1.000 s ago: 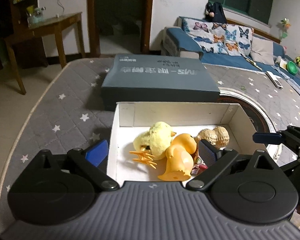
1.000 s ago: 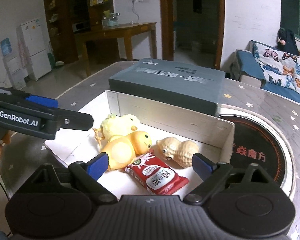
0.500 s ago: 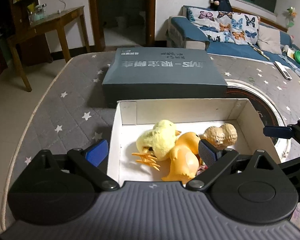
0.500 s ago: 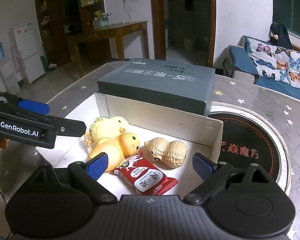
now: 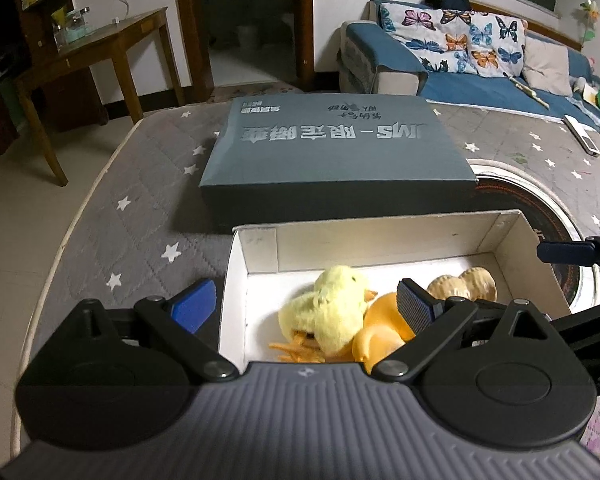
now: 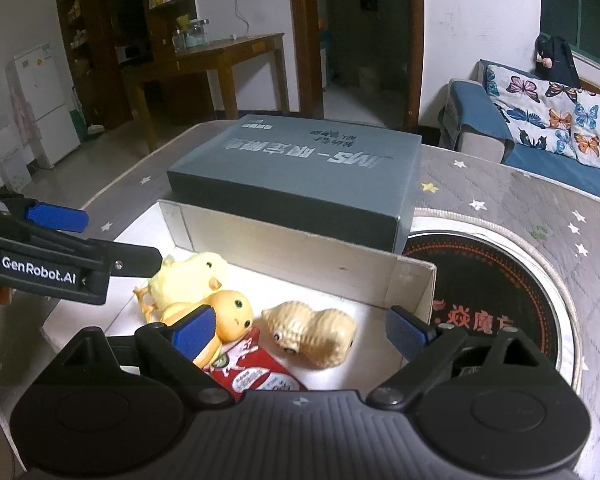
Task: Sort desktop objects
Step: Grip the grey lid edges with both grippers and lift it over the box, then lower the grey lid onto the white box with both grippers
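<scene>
a shallow white cardboard box (image 5: 380, 236) sits open on a grey quilted table cover with white stars (image 5: 148, 208), and it holds the toys and a snack. the left gripper (image 5: 306, 302) hovers over the box's near left corner with its two blue-padded fingers spread wide and holding nothing; one finger hangs outside the box's left wall, the other over the toys. just below and between those fingers lies one fluffy pale yellow plush chick with orange feet (image 5: 328, 316), touching one smooth orange rubber duck (image 5: 384, 332) on its right. further right, near the box's right wall, lies one tan peanut-shaped toy with eyes (image 5: 464, 284). the right gripper (image 6: 300, 330) hovers over the near edge of the same box, its fingers also wide apart and empty. in the right wrist view the peanut-shaped toy (image 6: 316, 336) lies between its fingers, the orange rubber duck (image 6: 224, 316) is partly behind the left finger, the plush chick (image 6: 188, 276) lies beyond the duck, and one red snack packet with white print (image 6: 252, 372) lies flat at the near edge, touching the duck. the left gripper reaches in from the left of that view, above the chick. right behind the box, touching its far wall, stands one large flat grey-blue lidded box with pale lettering (image 5: 336, 152). to the right, a round black mat with red characters (image 6: 496, 300) lies on the cover. a blue sofa with butterfly cushions (image 5: 460, 64) and a brown wooden table (image 5: 100, 52) stand farther off.
</scene>
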{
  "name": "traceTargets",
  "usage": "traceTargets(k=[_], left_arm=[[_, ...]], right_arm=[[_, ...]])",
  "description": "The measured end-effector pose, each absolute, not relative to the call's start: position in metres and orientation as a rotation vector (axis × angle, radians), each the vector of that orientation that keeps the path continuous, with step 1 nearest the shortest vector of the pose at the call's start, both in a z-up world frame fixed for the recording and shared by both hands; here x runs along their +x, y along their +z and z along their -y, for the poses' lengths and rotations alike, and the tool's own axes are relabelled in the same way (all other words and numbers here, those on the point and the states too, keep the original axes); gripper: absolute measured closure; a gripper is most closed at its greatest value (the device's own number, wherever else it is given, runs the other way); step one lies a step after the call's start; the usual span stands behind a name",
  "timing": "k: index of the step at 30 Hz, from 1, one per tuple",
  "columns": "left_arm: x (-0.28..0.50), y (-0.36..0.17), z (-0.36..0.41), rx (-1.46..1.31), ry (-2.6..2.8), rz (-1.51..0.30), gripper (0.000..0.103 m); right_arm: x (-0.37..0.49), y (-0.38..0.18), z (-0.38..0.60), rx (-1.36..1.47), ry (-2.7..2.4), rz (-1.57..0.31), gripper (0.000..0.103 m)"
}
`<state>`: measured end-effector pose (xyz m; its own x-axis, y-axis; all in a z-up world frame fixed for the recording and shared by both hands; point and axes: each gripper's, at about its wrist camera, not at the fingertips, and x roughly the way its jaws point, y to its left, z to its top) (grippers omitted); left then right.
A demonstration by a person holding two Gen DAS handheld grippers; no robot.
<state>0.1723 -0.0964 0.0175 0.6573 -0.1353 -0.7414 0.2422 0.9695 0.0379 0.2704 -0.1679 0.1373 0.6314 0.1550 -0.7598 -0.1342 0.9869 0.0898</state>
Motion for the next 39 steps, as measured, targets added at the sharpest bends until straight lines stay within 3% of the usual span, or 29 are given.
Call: traceTargets(k=[9,39], left_arm=[[0.202,0.019,0.100,0.144,-0.203,-0.837,0.007],[0.293,0.026,0.083,0.091,-0.106,-0.847,0.007]], right_arm=[[0.299,0.142,0.169,0.019,0.171,-0.871,0.004],[0.388,0.148,0.191,0.081,0.110,-0.849,0.004]])
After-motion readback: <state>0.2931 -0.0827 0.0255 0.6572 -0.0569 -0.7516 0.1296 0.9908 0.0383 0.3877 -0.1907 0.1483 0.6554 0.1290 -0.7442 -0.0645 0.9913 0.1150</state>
